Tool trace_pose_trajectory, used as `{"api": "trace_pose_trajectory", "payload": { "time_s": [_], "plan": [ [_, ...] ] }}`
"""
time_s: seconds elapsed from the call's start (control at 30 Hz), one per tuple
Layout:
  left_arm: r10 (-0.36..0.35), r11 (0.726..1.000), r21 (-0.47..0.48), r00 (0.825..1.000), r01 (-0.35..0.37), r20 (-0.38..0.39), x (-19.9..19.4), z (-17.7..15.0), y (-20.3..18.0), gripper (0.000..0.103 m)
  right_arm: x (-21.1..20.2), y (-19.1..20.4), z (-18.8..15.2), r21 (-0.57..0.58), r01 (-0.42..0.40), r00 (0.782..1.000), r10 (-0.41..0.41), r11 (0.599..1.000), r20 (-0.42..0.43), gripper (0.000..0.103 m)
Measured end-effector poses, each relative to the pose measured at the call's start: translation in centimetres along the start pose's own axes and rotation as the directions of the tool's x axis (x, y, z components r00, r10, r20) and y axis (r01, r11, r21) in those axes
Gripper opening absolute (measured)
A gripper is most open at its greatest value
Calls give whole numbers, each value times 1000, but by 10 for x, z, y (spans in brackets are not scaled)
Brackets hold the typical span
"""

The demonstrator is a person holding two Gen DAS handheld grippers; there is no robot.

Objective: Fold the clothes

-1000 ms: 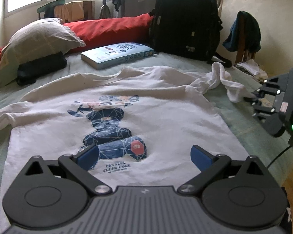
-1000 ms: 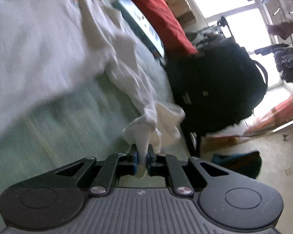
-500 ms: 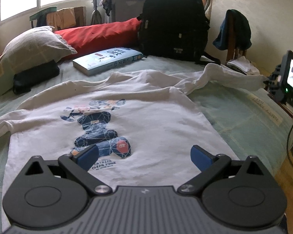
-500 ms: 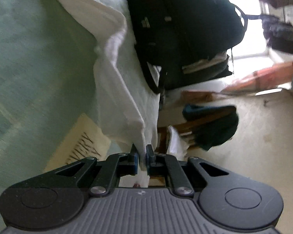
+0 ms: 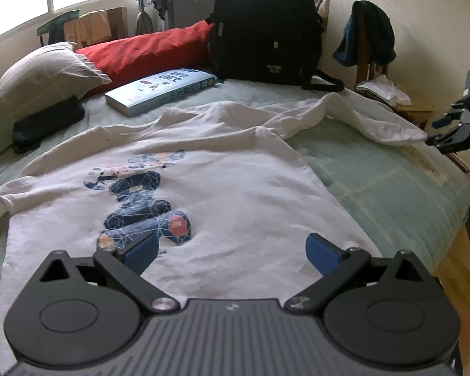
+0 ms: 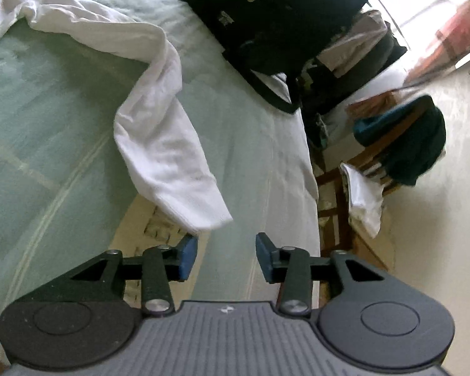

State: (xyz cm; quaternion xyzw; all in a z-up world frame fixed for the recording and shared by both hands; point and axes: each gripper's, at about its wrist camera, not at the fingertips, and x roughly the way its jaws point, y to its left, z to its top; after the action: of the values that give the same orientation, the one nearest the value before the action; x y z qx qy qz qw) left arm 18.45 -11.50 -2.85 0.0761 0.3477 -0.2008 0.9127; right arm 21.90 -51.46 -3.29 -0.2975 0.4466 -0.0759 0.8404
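shirt flat on bed, no fold yet | R sleeve out straight, backpack side | R gripper just opened, sleeve freed | L gripper open, empty | all folds left

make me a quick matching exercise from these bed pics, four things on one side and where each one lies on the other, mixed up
Things:
1 book
2 backpack
3 sleeve
4 black pouch

Places:
A stretched out toward the bed's edge
B tucked against the pale pillow
C flat beside the red cushion
D upright at the head of the bed, by the wall

Pairs: 1-C, 2-D, 3-A, 4-B
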Motion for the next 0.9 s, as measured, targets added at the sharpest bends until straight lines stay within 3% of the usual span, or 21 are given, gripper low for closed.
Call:
{"api": "trace_pose_trajectory", "payload": {
  "time_s": [0.07,0.13,0.23,0.3,0.4,0.47,0.57,0.67,0.73,0.8,0.9],
  "plan": [
    [-7,1000,5,1000,7,-7,1,-1,-3,100,-2,-10,-9,62,-26,1000,26,998,1,48],
    [-14,1000,10,1000,14,-13,3,-2,-6,100,-11,-14,-22,173,-102,995,99,980,25,51],
    [-26,999,22,999,27,-20,3,-3,-12,100,-18,-23,-36,368,-269,963,248,890,105,65],
    [-31,999,30,999,32,-22,2,-4,-15,100,-14,-27,-43,484,-386,922,345,785,175,67],
    [-31,999,39,999,32,-29,2,-5,-18,100,4,-30,-58,645,-540,830,471,541,299,68],
    [-27,999,38,999,28,-36,3,-6,-19,100,18,-30,-70,712,-595,772,510,373,379,70],
    [-20,999,41,999,22,-47,7,-5,-21,100,37,-23,-81,768,-618,725,500,169,473,76],
    [-17,999,49,998,20,-59,10,-6,-24,100,56,-24,-92,787,-617,717,411,0,563,76],
    [-15,998,54,998,19,-67,13,-6,-26,100,66,-25,-98,785,-613,723,335,-94,605,76],
    [-15,998,58,997,19,-75,16,-6,-28,100,74,-26,-100,775,-611,726,274,-162,630,76],
    [-17,998,65,996,22,-85,19,-7,-32,100,86,-27,-94,761,-608,733,210,-225,647,76]
  ]
}}
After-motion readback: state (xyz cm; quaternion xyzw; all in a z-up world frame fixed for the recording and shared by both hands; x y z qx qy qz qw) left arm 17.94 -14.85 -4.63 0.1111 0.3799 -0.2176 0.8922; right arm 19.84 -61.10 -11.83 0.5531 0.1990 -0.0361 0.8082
